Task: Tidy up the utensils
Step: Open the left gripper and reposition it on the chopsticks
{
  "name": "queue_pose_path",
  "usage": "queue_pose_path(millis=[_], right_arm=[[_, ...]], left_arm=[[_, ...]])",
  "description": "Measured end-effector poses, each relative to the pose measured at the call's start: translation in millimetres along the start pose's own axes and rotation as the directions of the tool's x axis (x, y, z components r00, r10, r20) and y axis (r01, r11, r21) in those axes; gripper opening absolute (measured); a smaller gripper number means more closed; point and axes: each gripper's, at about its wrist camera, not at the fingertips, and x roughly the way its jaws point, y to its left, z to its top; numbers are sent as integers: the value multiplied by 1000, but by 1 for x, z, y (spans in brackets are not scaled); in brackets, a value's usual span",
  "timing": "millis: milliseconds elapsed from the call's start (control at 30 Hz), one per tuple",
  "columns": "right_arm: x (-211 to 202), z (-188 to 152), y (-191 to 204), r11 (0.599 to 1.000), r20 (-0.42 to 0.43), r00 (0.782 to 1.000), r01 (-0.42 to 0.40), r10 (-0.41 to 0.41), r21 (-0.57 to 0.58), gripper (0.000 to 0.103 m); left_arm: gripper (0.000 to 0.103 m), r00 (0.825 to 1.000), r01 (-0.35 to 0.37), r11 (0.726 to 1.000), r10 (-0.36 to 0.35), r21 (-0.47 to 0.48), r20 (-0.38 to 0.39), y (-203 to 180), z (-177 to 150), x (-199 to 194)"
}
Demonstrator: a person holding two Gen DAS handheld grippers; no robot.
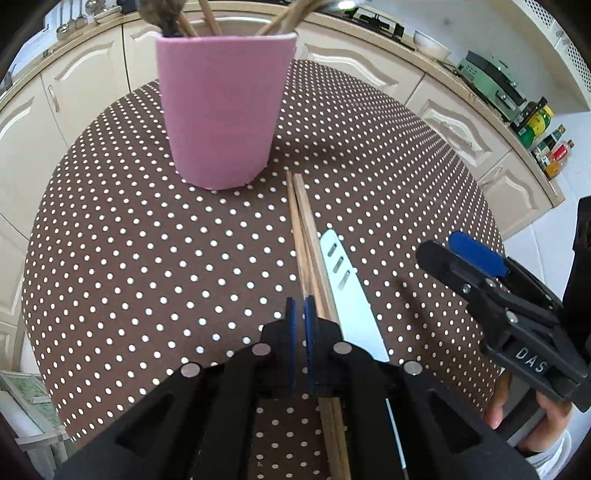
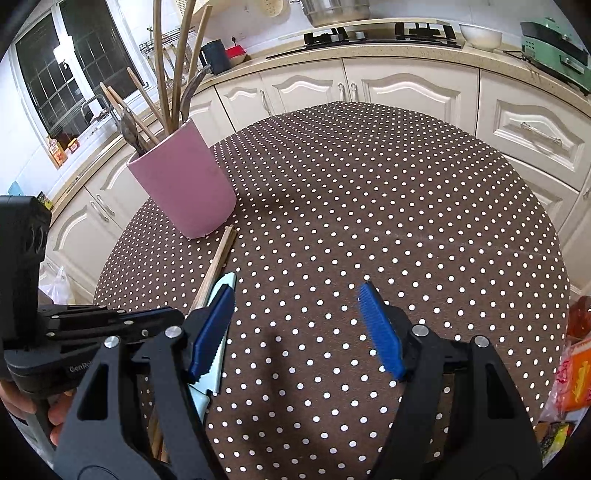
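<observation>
A pink utensil cup (image 1: 221, 110) holding several wooden utensils stands at the far side of the polka-dot table (image 1: 129, 240); it also shows in the right wrist view (image 2: 184, 184). A pair of wooden chopsticks (image 1: 306, 232) lies on the table pointing at the cup, beside a white ceramic knife (image 1: 351, 302). My left gripper (image 1: 301, 314) is shut on the chopsticks near their near end. My right gripper (image 2: 295, 332) is open and empty, hovering just right of the knife (image 2: 218, 354) and chopsticks (image 2: 218, 262). The right gripper also shows in the left wrist view (image 1: 480, 269).
Cream kitchen cabinets (image 2: 406, 88) and a countertop with a gas hob (image 2: 380, 35), a white bowl (image 2: 480, 37) and a green appliance (image 2: 554, 51) curve around the table. Bottles (image 1: 550, 147) stand on the counter. Snack packets (image 2: 572, 369) lie at the right edge.
</observation>
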Motion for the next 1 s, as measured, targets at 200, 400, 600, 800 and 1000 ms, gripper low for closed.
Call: queue_pose_path(millis=[200, 400, 600, 800, 1000], right_arm=[[3, 1, -4, 1000, 2, 1000, -5, 5, 15, 69], [4, 1, -2, 1000, 2, 1000, -21, 20, 16, 69], [1, 1, -3, 1000, 6, 1000, -24, 24, 19, 69], [0, 0, -10, 999, 1, 1000, -25, 25, 34, 69], [-5, -1, -8, 999, 0, 1000, -25, 25, 29, 69]], left_arm=[[7, 999, -37, 999, 37, 18, -5, -15, 14, 12], [21, 996, -91, 995, 91, 35, -10, -25, 24, 22], [23, 996, -85, 996, 85, 31, -13, -17, 26, 24], [23, 988, -152, 985, 153, 81, -16, -27, 24, 28], [8, 988, -152, 987, 152, 60, 5, -21, 24, 29]])
